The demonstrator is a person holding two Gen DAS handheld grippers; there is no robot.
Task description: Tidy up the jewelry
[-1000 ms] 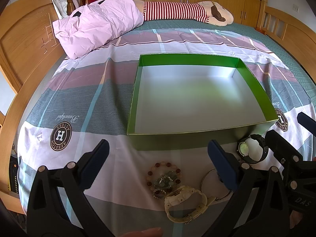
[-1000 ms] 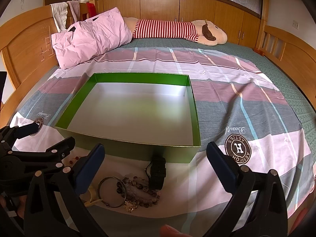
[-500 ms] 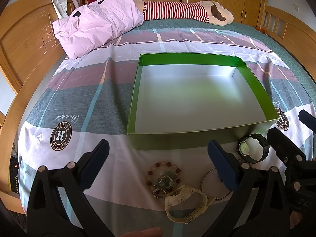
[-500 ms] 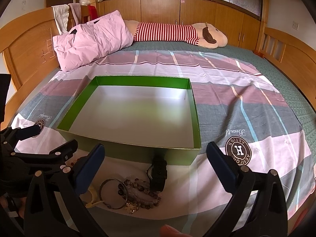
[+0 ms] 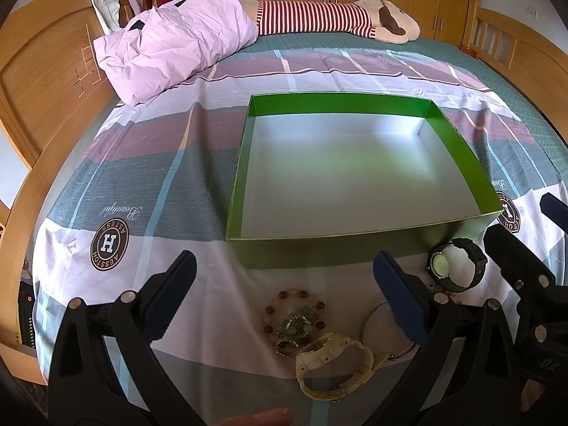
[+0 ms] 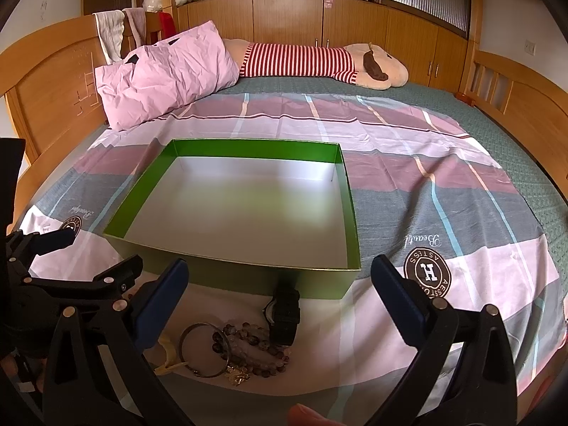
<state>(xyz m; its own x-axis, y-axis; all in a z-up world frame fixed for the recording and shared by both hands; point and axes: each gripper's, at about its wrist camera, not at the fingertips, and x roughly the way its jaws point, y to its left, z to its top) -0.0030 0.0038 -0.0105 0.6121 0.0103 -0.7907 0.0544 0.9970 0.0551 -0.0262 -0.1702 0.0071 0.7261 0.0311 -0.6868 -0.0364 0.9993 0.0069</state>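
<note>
Left tongs (image 5: 284, 294) wide, holding nothing — above bead bracelet (image 5: 294, 314) and cream watch (image 5: 333, 365) on bed (image 5: 142, 163). Right tongs (image 6: 278, 296) wide too, over black watch (image 6: 284, 314), bangle (image 6: 200, 349), dark beads (image 6: 248, 348). Green box (image 5: 355, 248) just beyond.

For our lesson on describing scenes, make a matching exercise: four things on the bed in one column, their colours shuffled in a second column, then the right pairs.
Things:
1. box
2. pillow
3. watch by the box corner
4. watch nearest the camera

Colours:
A. cream
B. black
C. green
D. pink

Pairs: 1-C, 2-D, 3-B, 4-A
</note>
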